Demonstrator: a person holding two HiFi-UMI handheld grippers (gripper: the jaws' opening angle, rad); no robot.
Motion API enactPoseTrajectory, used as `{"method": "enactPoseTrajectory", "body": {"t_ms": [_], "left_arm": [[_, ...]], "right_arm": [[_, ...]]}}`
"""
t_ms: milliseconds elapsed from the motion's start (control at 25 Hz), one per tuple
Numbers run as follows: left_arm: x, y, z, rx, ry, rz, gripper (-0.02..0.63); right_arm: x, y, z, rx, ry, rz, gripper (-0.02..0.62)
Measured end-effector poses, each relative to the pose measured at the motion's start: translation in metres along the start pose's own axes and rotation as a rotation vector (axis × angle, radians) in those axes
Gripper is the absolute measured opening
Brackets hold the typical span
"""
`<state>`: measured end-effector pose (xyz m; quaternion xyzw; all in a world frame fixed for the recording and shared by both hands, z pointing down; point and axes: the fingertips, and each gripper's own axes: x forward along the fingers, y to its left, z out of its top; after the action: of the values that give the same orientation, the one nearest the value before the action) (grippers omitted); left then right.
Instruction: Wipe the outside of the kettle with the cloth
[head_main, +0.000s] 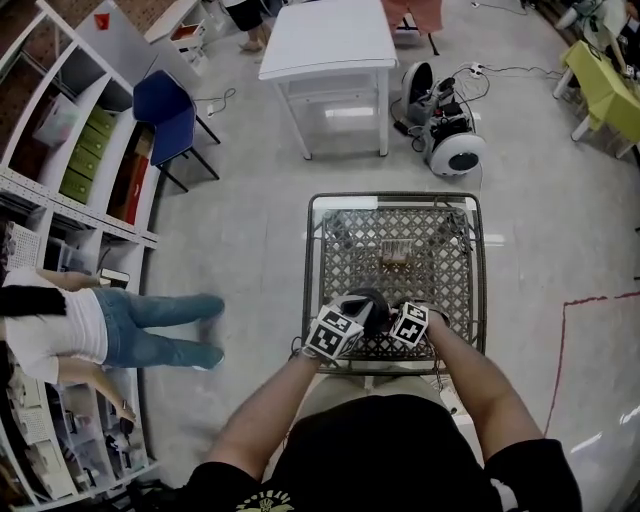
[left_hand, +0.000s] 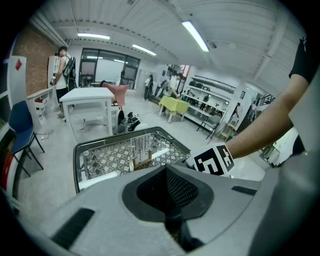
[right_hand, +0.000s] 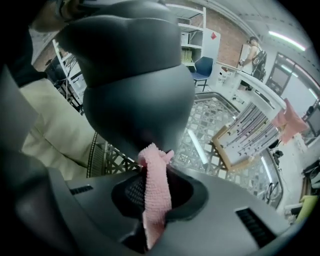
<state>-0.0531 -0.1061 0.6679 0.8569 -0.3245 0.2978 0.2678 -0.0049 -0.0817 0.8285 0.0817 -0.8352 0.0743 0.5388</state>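
2 grippers | right gripper (right_hand: 154, 176) pinching pink cloth (right_hand: 157, 200) against dark kettle (right_hand: 135, 75) | left gripper (left_hand: 171, 200) jaws pressed together

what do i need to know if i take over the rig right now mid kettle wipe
Right hand-held gripper: shut on the pink cloth. The cloth's upper end touches the dark kettle.
Left hand-held gripper: beside the kettle at the near edge of the mesh table. Nothing shows between its jaws; open or shut is unclear.
Done: cloth is gripped and against the kettle's side. How much is wiped can't be told.
Left: rub the cloth round the kettle's outside.
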Motion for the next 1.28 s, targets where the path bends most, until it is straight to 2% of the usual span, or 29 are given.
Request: {"method": "enactPoseTrajectory", "body": {"t_ms": [320,480,1040,1200,1280], "left_arm": [[0.0,0.001,0.002,0.002,-0.008,0.017,0.005],[-0.002,0.0,0.002,0.005,-0.01,0.02,0.004],[-0.005,0.006,0.002,0.002,-0.018,0.025,0.005],[-0.003,0.006,0.0,0.003,-0.016,0.026,0.005],[-0.003,0.005,0.0,0.003,-0.016,0.025,0.005]], "right_arm": [[0.002,-0.038,0.016,-0.1,0.009,-0.065,0.038],[0.003,-0.04,0.022,-0.148,0.001,-0.062,0.038],[0.034,-0.007,-0.003,-0.159,-0.003,-0.027,0.038],[0.039,0.019,-0.012,-0.173,0.005,0.004,0.038],[0.04,0.029,-0.012,-0.14,0.003,-0.001,0.038]]}}
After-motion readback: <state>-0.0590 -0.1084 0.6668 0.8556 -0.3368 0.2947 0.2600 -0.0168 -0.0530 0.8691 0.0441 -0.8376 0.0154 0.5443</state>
